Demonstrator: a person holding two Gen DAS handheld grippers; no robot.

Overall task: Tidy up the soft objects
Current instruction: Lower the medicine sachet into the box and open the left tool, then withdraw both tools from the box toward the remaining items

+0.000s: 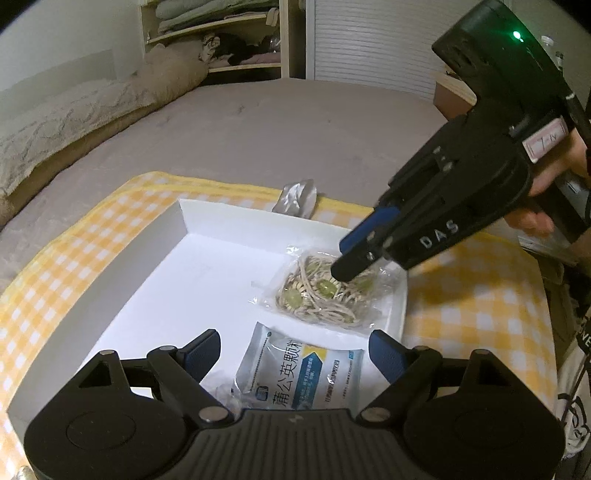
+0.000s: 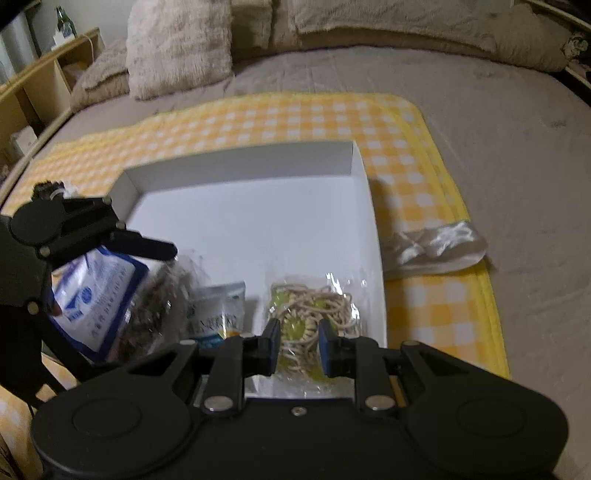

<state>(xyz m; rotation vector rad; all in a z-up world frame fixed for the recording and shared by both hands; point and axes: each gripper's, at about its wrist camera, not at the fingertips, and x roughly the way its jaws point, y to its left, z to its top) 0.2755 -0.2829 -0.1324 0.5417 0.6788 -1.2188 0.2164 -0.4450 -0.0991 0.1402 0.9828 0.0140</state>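
Observation:
A white shallow box (image 1: 155,266) lies on a yellow checked cloth (image 1: 472,295) on the bed. In it lie a clear bag of beige cord with green beads (image 1: 321,295) and a silver-blue sachet (image 1: 295,373). My left gripper (image 1: 295,354) is open above the sachet. My right gripper (image 2: 297,343) has its jaws partly open around the cord bag (image 2: 314,310) and touches it; it also shows in the left wrist view (image 1: 347,258). A dark-filled clear bag (image 2: 155,302) and a blue-white pouch (image 2: 92,291) lie at the box's left.
A clear plastic packet (image 2: 432,247) lies on the cloth outside the box, also in the left wrist view (image 1: 295,199). Fluffy beige pillows (image 2: 177,44) lie at the bed's far side. Shelves (image 1: 221,33) stand behind the bed.

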